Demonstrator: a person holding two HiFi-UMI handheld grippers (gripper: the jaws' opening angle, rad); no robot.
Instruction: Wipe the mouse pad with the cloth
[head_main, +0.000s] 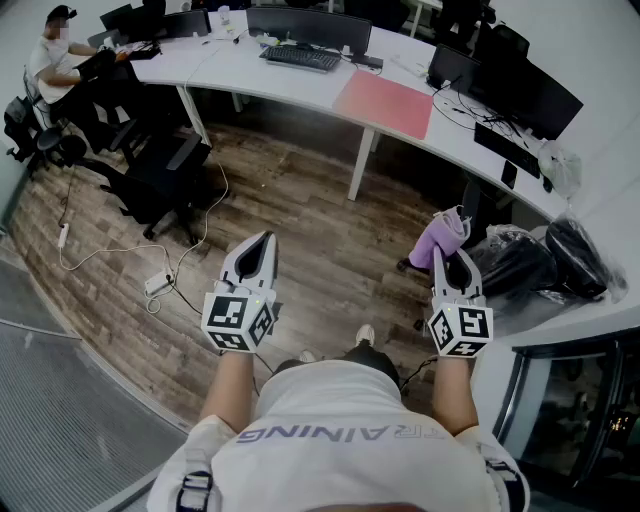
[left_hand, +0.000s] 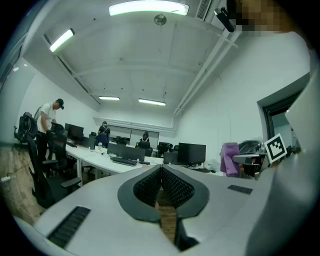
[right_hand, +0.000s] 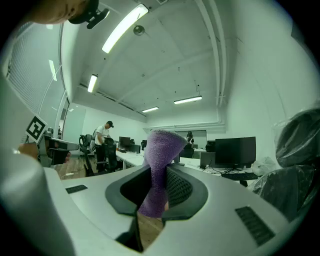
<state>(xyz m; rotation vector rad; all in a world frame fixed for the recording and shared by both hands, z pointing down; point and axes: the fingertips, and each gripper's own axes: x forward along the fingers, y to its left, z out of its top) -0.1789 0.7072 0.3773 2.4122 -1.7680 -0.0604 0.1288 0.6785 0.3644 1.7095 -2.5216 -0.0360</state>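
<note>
A pink mouse pad (head_main: 383, 104) lies flat on the long white desk (head_main: 240, 75), far ahead of both grippers. My right gripper (head_main: 452, 256) is shut on a purple cloth (head_main: 444, 237), which sticks up from between its jaws. In the right gripper view the cloth (right_hand: 159, 165) stands pinched in the right gripper (right_hand: 158, 175). My left gripper (head_main: 263, 244) hangs over the wooden floor, shut and empty. In the left gripper view the left gripper (left_hand: 161, 174) has its jaws pressed together, and the cloth (left_hand: 230, 159) shows off to the right.
A keyboard (head_main: 300, 58) and monitors (head_main: 310, 27) sit on the desk behind the pad. Black office chairs (head_main: 160, 175) and a power strip with cables (head_main: 158, 285) occupy the floor at left. Black bags (head_main: 560, 255) lie at right. A person (head_main: 55, 60) sits far left.
</note>
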